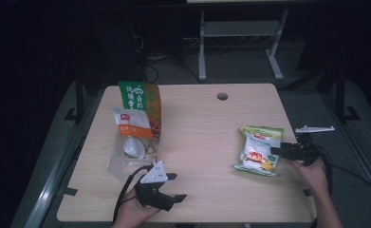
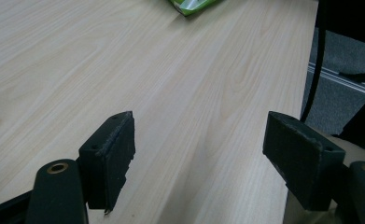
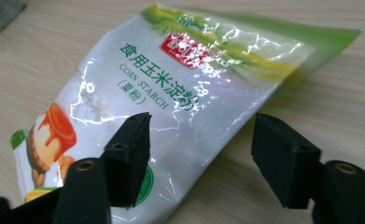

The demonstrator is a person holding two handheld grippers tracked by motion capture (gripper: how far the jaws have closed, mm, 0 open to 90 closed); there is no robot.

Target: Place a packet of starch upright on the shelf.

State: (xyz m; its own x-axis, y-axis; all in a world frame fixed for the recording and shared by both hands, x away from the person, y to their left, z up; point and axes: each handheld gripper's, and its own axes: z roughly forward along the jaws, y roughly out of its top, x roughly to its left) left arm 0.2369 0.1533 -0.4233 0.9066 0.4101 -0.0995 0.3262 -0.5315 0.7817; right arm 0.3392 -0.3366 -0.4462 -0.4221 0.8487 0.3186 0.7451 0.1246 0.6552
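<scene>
At the left of the high view a clear container (image 1: pixel 126 159) sits on the table (image 1: pixel 202 128) with packets standing in it: a tall green and orange bag (image 1: pixel 140 102) at the back and a shorter orange-labelled pouch (image 1: pixel 132 124) in front, likely propped upright so that more can go in beside them; what the white thing under the pouch is, the dim view does not tell. Below it, at lower centre-left, the left gripper (image 1: pixel 176 186) waits with its jaws wide apart over bare wood, holding nothing, seemingly kept clear of the work. Right of centre, the corn starch bag (image 1: pixel 260 149) lies flat on the table. The right gripper (image 1: pixel 274 151) comes in from the frame's right edge at the bag's side, jaws spread on either side of its edge, not yet pressing, set for a pinch.
</scene>
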